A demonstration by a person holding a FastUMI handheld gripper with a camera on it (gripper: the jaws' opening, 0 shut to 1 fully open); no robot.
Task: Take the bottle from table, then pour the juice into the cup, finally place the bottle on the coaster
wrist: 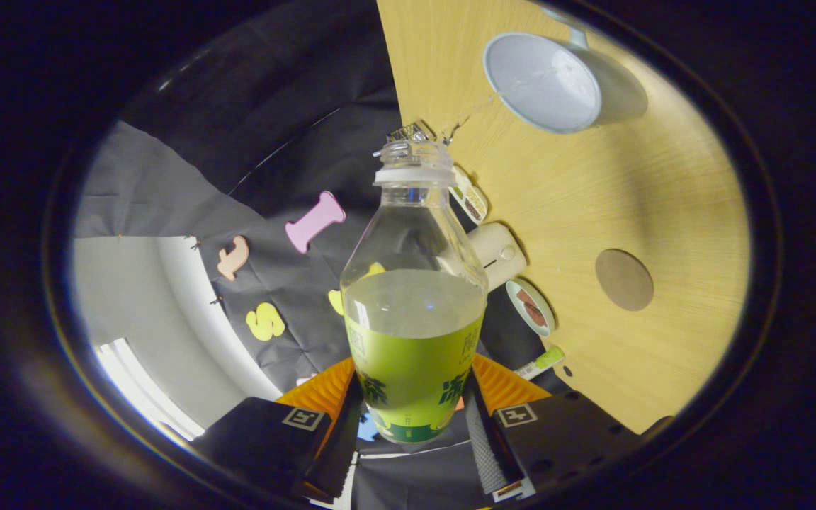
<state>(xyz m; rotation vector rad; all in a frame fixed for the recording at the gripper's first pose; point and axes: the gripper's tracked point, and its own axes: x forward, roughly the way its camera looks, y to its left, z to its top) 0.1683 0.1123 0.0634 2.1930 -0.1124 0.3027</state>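
Note:
My gripper (pixel 414 418) is shut on a clear bottle (pixel 414 297) with a green label, both fingers pressing its lower sides. The bottle is uncapped and about half full of pale juice. The whole view is rolled, so the wooden table (pixel 663 212) stands tilted beside the bottle. A thin stream of liquid runs from the bottle's mouth toward a pale blue cup (pixel 557 81) that lies beyond the bottle's neck, and liquid shows inside the cup. A round brown coaster (pixel 624 279) lies flat on the table, to the side of the bottle's body and nearer to me than the cup.
Along the table's edge behind the bottle lie a small beige device (pixel 500 253), a round tin with a picture lid (pixel 530 306), a small packet (pixel 470 202) and a green-capped marker (pixel 541 363). The booth's black cloth wall hangs beyond.

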